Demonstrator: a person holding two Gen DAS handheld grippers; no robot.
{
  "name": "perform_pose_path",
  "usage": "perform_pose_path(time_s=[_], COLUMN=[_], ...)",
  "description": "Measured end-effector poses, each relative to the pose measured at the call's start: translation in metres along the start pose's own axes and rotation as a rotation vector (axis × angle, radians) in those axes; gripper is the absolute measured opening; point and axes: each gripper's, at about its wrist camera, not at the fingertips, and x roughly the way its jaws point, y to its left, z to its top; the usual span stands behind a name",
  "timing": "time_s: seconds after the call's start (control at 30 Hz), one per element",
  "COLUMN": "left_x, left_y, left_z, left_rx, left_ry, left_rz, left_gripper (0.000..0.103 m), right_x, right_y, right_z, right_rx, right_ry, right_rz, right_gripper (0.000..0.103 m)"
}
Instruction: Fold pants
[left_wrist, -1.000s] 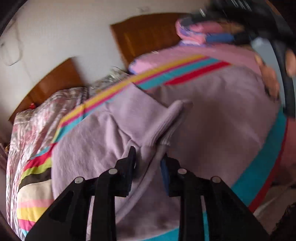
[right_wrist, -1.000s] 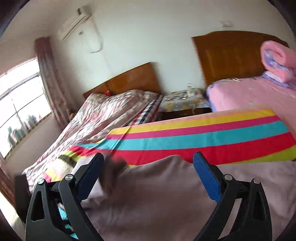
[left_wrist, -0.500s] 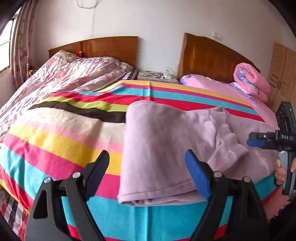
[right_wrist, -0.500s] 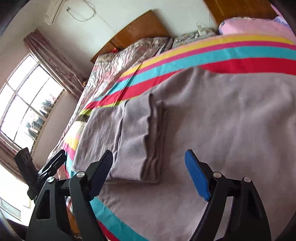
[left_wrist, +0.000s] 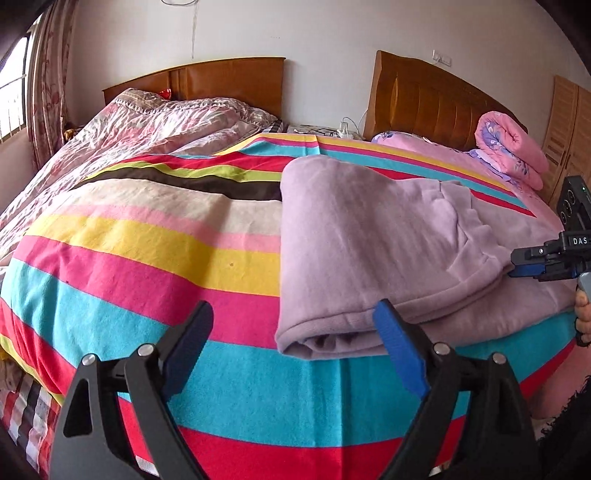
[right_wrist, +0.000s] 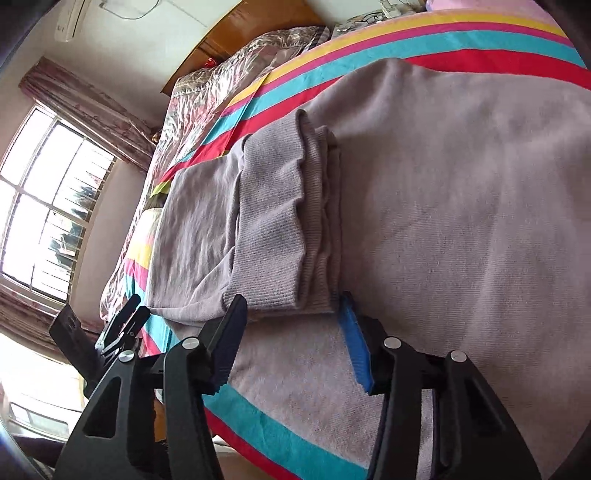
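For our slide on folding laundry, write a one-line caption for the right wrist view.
Open right hand-held gripper poised at the ribbed cuffs of folded lilac pants on a striped blanket.

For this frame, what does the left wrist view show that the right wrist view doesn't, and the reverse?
Only the left wrist view shows the rolled pink floral quilt and slatted wooden wardrobe.

Only the right wrist view shows the wall air conditioner, the barred window and the pants' ribbed cuffs.

Both show the folded lilac fleece pants on the striped blanket, and both open grippers, left and right.
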Motion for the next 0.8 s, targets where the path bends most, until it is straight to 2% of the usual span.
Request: perform_pose_path(time_s=[0.17,0.2,0.23,0.27,0.3,0.53,0.8], left_x=[-0.002,-0.003,-0.004,-0.005,-0.006,-0.001,0.017], left_y=[0.008,0.007,0.006,0.005,0.004,-0.001,0.002], left_z=[-0.003,-0.004,-0.004,-0.005,-0.006,-0.009,0.004], left_rx=[-0.020,-0.016,-0.008,0.004,0.019,0.053,0.007], left_ry=[-0.005,-0.004,-0.003,-0.001,0.004,0.030,0.034], left_rz=[-0.008,-0.010,-0.011,-0.010,-0.006,-0.006,0.043], left_gripper=[0.089,0.089,0.089,0.089,0.089,0.090,0.091], right_x=[0.014,0.015,0.016,0.014,0.008,-0.024,-0.054], right_y=[0.005,0.005,0.007,0.007,0.007,0.068,0.120], right_z=[0.012,0.013,0.013,0.013,0.013,0.036,0.059], right_rx=[0.031,0.026,0.015,0.018,0.022,-0.136,-0.255], right_ry=[-0.024,-0.027,-0.029,-0.041,-0.070,-0.202,-0.303], right_rz=[0.025,0.016,0.007,0.020,0.042,0.079,0.125], right_gripper=[0.047,0.039,0.025,0.018,0.015,0.014,0.014])
